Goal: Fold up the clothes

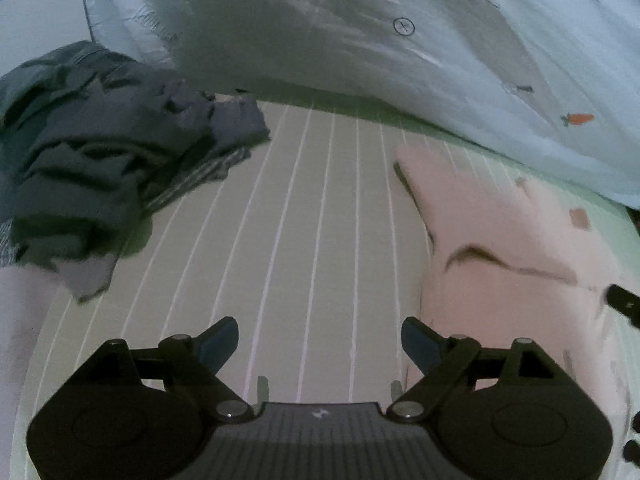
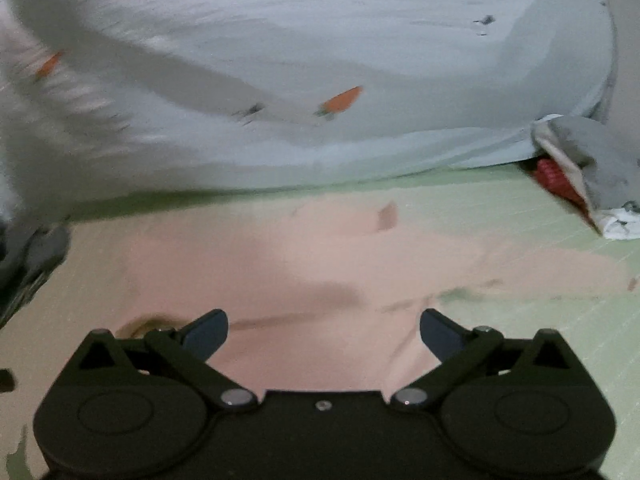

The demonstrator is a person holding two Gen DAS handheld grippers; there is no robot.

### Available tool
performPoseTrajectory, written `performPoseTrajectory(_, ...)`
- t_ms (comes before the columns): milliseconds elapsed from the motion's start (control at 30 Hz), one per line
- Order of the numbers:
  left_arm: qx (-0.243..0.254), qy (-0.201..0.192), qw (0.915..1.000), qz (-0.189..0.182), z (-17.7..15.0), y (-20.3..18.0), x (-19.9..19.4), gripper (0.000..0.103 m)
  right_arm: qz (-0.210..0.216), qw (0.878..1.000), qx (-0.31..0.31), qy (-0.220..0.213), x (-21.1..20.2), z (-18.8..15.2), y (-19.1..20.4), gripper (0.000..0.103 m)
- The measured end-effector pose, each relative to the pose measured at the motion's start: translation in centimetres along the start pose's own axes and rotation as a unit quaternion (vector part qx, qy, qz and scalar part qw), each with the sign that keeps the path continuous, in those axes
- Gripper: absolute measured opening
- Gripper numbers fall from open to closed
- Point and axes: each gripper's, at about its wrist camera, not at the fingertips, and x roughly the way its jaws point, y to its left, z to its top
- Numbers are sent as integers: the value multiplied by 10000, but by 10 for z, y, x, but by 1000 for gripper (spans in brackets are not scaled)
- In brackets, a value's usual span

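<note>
Pink garment [image 2: 320, 264] blurred under parted right gripper [image 2: 324, 332].

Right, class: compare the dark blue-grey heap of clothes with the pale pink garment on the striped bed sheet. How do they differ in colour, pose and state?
The dark blue-grey heap of clothes is dark; the pale pink garment is light. The heap is crumpled and piled up in jumbled folds; the pink garment lies spread out and fairly flat. The heap lies to the left of the open left hand-held gripper, the pink garment to its right. Both rest on the striped bed sheet, neither gripped.
</note>
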Motion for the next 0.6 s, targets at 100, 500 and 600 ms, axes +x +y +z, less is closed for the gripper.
performPoseTrajectory(100,74,39,10000,-12,-19,6,-8,89,-23,9999,-90,97,-14,-23,25,103)
performPoseTrajectory(500,58,291,9992,249,-67,37,-18,89,153,9967,-605,526,-36,-82,104,102)
performPoseTrajectory(600,73,323,9989,332,-74,43,-20,89,204,9951,-740,630,-41,-96,123,99)
